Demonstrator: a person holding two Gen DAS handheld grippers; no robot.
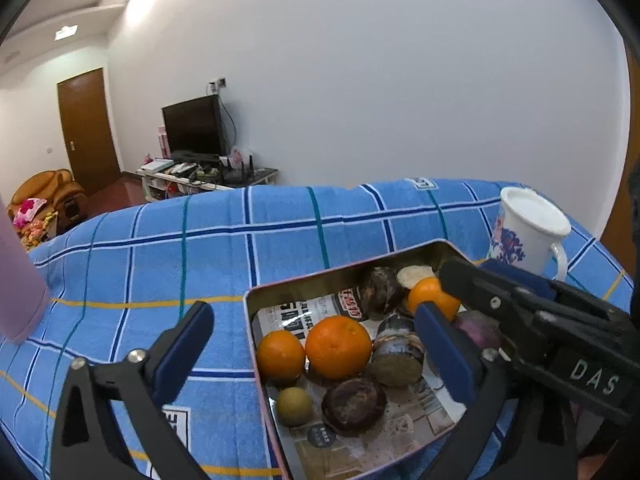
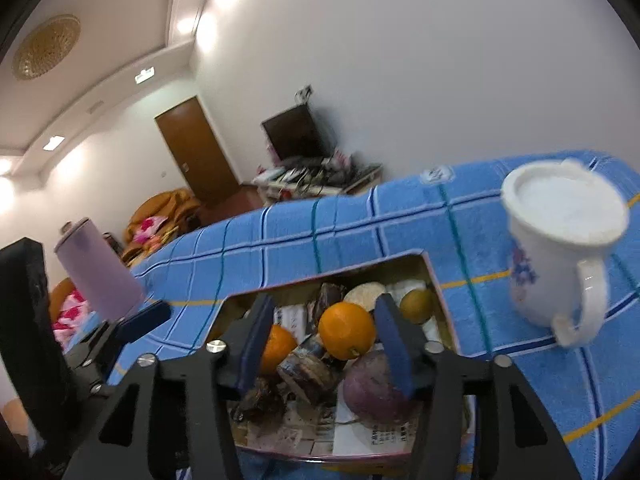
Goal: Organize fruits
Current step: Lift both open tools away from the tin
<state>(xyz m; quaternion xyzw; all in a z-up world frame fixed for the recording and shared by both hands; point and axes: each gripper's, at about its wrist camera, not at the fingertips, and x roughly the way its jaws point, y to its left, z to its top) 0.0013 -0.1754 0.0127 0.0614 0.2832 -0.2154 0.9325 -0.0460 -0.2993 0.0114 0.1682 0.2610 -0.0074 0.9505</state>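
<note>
A metal tin (image 1: pixel 256 320) lined with newspaper sits on the blue checked cloth and holds mixed fruit: a large orange (image 1: pixel 338 346), a smaller orange (image 1: pixel 280 354), a third orange (image 1: pixel 432 298), a small green fruit (image 1: pixel 294 406), dark purple fruits (image 1: pixel 354 404) and cut pieces. My left gripper (image 1: pixel 320 344) is open, straddling the tin's left wall. My right gripper (image 2: pixel 326 344) is open above the tin (image 2: pixel 440 284), around an orange (image 2: pixel 346 330) without touching it; a purple fruit (image 2: pixel 372 390) lies beside its right finger. It also shows in the left wrist view (image 1: pixel 520 304).
A white mug with a blue pattern (image 2: pixel 560 248) stands right of the tin, also in the left wrist view (image 1: pixel 528 232). A pink cylinder bottle (image 2: pixel 98 272) stands at the left. Blue checked cloth (image 1: pixel 200 248) covers the table. A TV stand and a door are far behind.
</note>
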